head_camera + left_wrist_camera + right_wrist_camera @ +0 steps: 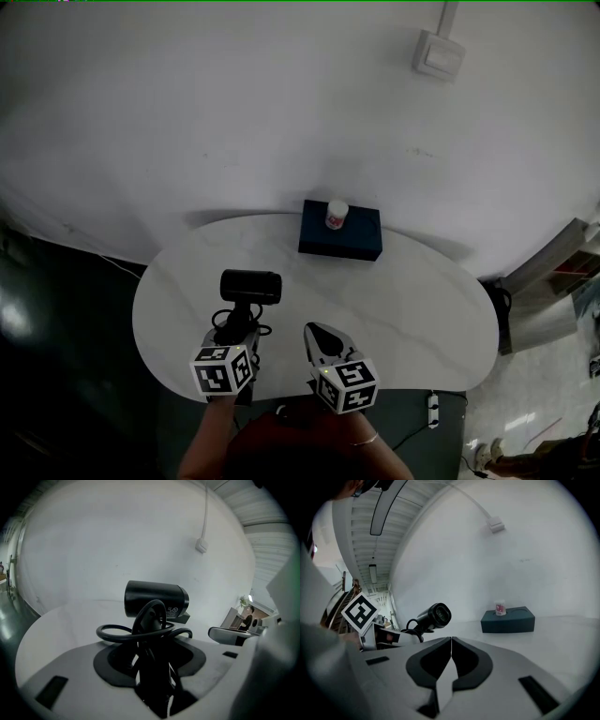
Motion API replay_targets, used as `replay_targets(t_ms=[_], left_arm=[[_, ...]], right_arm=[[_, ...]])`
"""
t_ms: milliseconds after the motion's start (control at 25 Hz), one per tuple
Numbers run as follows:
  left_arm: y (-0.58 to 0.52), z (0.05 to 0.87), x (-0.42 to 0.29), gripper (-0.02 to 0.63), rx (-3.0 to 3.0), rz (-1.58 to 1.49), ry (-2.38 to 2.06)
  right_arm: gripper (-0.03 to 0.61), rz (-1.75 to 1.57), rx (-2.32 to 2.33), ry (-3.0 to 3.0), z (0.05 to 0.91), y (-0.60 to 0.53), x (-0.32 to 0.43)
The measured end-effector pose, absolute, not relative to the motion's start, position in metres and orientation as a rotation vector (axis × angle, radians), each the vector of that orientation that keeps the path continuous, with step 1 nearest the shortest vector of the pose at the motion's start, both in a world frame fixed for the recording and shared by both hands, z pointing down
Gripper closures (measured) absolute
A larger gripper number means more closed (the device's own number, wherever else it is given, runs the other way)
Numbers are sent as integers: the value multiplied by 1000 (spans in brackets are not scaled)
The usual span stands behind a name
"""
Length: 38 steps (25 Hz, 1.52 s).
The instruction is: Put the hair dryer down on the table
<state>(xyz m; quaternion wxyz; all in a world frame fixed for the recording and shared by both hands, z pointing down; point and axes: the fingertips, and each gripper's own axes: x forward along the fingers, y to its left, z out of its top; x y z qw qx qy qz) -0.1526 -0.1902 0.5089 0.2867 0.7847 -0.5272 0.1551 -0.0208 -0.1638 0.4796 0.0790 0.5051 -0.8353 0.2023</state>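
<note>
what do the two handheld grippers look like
The left gripper and right gripper match: pale grey bodies, broad tapering grey fingers with black recessed pads, and on each a white cube printed with black square markers.

White wall behind, scuffed. Switch box high on right, conduit running up from it. White oval tabletop against wall. Floor dark at left, paler at right; power strip on it. Ribbed ceiling, strip light.
</note>
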Motion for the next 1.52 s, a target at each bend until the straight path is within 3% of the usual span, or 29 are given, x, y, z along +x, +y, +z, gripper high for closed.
replay_targets(t_ms=[1520], left_arm=[[-426, 593, -107, 407, 1947, 608, -1448]], right_arm=[[563, 740, 1321, -2436, 563, -344, 7]])
